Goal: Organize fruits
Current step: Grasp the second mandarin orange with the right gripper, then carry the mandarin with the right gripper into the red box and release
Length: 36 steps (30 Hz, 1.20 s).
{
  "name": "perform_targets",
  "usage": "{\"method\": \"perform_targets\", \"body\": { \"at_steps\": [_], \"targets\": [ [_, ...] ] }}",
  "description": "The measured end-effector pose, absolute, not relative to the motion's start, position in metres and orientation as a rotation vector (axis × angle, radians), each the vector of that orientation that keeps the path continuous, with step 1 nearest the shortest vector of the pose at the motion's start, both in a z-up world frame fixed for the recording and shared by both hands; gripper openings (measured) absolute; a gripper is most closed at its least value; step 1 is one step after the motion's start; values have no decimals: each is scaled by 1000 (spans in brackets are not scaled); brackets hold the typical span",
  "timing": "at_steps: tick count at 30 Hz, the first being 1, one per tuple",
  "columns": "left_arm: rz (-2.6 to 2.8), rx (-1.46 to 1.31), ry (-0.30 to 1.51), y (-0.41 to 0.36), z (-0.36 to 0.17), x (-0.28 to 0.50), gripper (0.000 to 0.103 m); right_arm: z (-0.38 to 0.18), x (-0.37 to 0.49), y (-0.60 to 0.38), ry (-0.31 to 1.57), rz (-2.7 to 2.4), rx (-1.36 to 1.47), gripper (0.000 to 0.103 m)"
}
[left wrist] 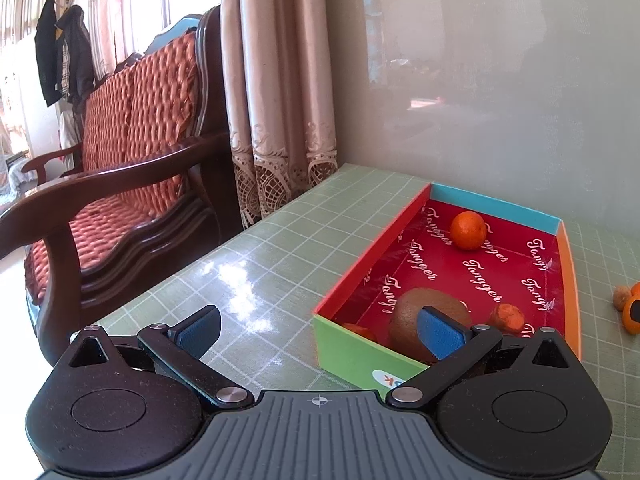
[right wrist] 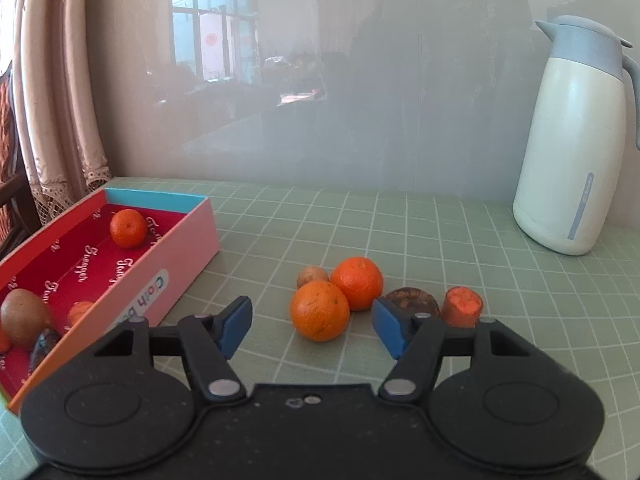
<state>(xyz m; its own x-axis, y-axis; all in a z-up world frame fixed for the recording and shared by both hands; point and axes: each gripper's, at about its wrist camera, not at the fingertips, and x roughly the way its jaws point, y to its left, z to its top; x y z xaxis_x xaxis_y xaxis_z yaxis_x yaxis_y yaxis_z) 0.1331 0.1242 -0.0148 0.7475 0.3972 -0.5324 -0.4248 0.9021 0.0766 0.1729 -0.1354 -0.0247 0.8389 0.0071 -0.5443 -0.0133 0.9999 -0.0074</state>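
Observation:
A shallow colourful box [left wrist: 352, 350] with a red lining holds an orange [left wrist: 468, 230], a brown kiwi [left wrist: 416, 312] and a small orange piece [left wrist: 508, 317]; the box also shows in the right wrist view [right wrist: 160, 264]. My left gripper [left wrist: 320, 332] is open and empty at the box's near left corner. In the right wrist view two oranges [right wrist: 319, 310] [right wrist: 357, 282], a small tan fruit [right wrist: 311, 275], a dark brown fruit [right wrist: 412, 300] and a carrot piece [right wrist: 463, 306] lie on the table. My right gripper [right wrist: 312, 326] is open, with the nearer orange just ahead between its fingers.
A green checked tablecloth [right wrist: 400, 224] covers the table against a grey wall. A white thermos jug [right wrist: 576, 140] stands at the back right. A wooden sofa with orange cushions [left wrist: 132, 152] and curtains [left wrist: 280, 100] are left of the table edge.

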Motion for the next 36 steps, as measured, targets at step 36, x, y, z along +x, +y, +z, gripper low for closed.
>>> {"method": "perform_targets", "body": {
  "at_steps": [36],
  "targets": [
    [549, -125, 576, 172, -15, 115, 103, 18, 157, -70, 493, 262, -8, 37]
  ]
}}
